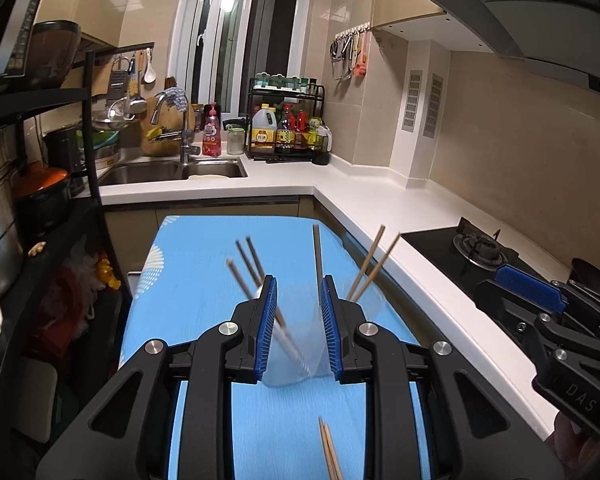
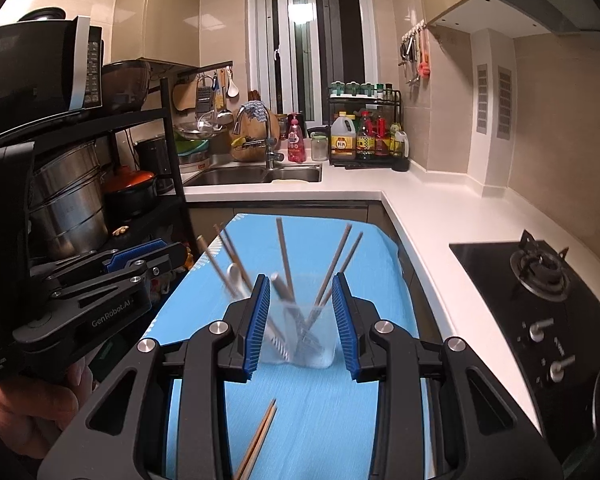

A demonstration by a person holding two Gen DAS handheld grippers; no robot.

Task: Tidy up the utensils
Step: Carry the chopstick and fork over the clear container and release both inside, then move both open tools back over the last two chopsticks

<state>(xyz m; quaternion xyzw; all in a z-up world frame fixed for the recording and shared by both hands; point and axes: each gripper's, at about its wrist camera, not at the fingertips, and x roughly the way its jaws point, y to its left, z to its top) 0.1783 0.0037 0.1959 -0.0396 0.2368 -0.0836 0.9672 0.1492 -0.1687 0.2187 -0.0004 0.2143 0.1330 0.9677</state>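
A clear plastic cup (image 2: pixel 312 336) is standing upright on the blue-covered desk (image 2: pixel 320 412), with thin wooden chopsticks (image 2: pixel 286 256) standing in it, their long axes fanning upward and outward from it. A pair of loose wooden chopsticks (image 2: pixel 260 438) is lying flat on the desk nearer the camera than the cup, pointing roughly toward it. The right tool (image 2: pixel 300 324) is hovering with its blue pads apart on either side of the cup, not pressing it. The left tool (image 1: pixel 298 328) is likewise standing apart around the cup. Motion blur is smearing the cup and its contents. Only the right view is showing a pale spoon (image 2: pixel 236 276) among the sticks; the lower ends of the loose pair are getting cut off.
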